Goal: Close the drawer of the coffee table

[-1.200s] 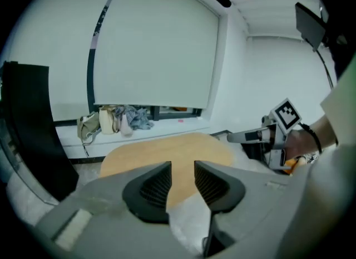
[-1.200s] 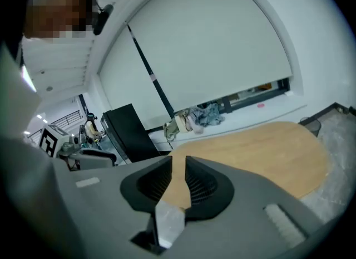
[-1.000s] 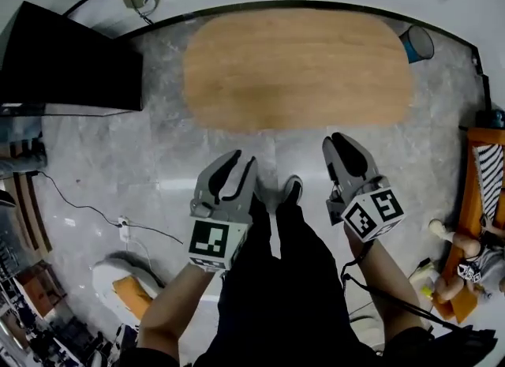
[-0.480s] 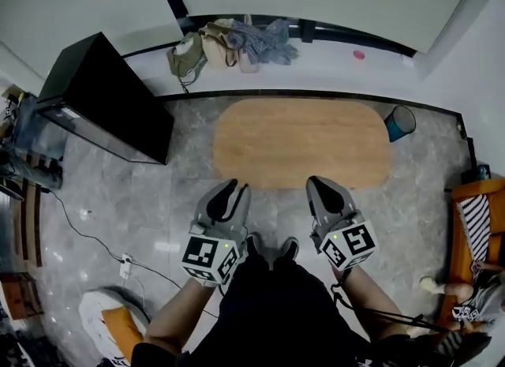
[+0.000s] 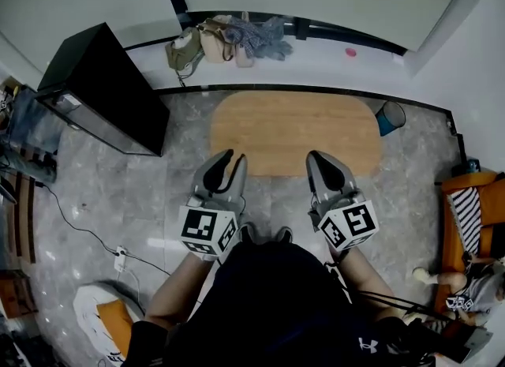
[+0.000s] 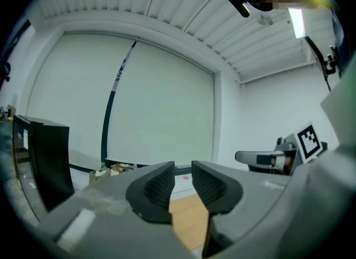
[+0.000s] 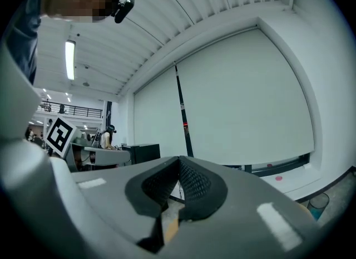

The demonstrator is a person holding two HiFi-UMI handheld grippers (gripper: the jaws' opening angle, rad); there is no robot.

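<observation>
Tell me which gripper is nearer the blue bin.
Right. In the head view the right gripper is down-left of the bin, at the table's near edge. The left gripper is farther left, beyond it.

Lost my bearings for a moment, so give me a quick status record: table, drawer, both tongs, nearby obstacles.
coffee table: wooden oval top, nothing on it
drawer: not visible from above; open or shut cannot be told
left tongs: slightly apart, empty, touching nothing
right tongs: shut, empty, touching nothing
nearby: black cabinet left of table, teal bin at its right end
</observation>
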